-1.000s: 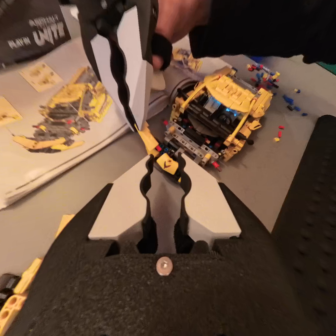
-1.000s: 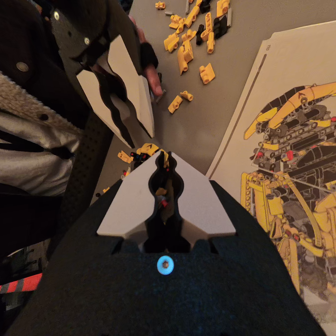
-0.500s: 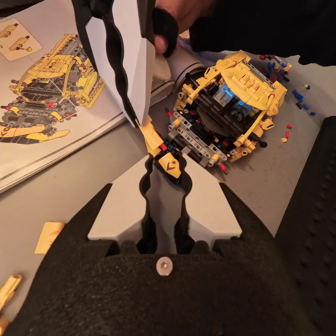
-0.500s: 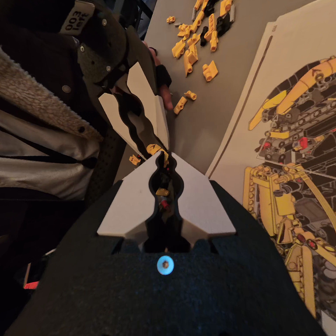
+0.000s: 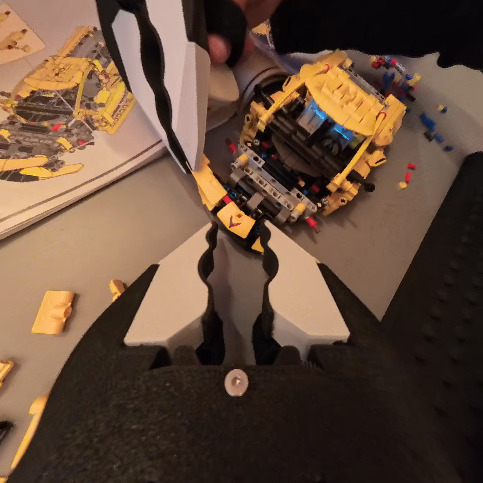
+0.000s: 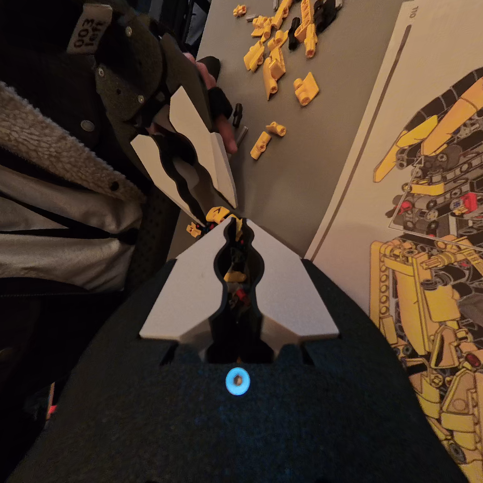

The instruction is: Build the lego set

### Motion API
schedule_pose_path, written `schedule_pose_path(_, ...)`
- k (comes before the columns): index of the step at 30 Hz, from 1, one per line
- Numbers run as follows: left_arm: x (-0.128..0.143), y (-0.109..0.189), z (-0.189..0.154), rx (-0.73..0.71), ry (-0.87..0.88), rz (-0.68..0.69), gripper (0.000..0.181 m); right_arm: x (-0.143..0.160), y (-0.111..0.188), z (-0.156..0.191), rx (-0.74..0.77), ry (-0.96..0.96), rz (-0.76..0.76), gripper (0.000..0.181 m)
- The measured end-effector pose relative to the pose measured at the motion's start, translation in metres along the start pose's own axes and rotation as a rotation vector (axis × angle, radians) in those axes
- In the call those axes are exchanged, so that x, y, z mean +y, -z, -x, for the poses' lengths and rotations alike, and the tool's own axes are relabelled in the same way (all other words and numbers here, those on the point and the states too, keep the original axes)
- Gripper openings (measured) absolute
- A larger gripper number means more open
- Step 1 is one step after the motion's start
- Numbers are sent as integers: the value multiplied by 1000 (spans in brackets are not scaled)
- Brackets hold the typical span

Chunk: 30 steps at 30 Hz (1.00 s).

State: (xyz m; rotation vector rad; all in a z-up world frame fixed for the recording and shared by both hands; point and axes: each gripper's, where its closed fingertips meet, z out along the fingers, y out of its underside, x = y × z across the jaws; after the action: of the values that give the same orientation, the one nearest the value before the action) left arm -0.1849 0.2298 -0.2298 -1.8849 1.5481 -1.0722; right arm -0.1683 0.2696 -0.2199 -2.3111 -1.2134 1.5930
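The yellow and black lego car model [image 5: 313,136] lies on the grey table. My left gripper [image 5: 237,227] is closed around its yellow nose piece [image 5: 235,222], which bears a dark chevron. My right gripper [image 5: 192,167] comes in from the top left, its fingers shut on a yellow panel [image 5: 209,183] at the model's front corner. In the right wrist view my right gripper [image 6: 237,222] pinches that yellow panel [image 6: 238,231], and the left gripper [image 6: 217,211] holds the nose piece [image 6: 215,212] just beyond. Most of the model is hidden there.
The open instruction booklet [image 5: 52,130] lies left of the model; it also shows in the right wrist view [image 6: 418,235]. Loose yellow parts [image 6: 277,52] and a yellow piece [image 5: 53,312] lie on the table. Small blue and red pins [image 5: 428,125] lie right of the model. A person's coat [image 6: 52,183] is close.
Both grippers keep their hold. The model and grippers have shifted together over the table, away from the booklet. In the right wrist view the left gripper's tips have come closer to mine.
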Motion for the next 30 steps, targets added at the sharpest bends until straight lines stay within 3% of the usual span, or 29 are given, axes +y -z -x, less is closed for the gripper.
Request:
schedule_pose_path(7, 1, 1, -2, -1, -31, 4, 23, 2, -1, -1, -3, -31, 1, 4)
schedule_pose_path(15, 1, 1, -2, 19, -41, -6, 22, 18, 3, 1, 21, 54, 177, 5)
schedule_pose_path(19, 1, 1, -2, 18, -52, -16, 22, 1, 5, 8, -15, 72, 91, 1)
schedule_pose_path(21, 1, 1, -2, 20, -56, -17, 22, 5, 5, 5, 2, 91, 144, 0)
schedule_pose_path(30, 1, 2, -3, 29, -75, -21, 22, 11, 4, 8, -186, 5, 255, 0)
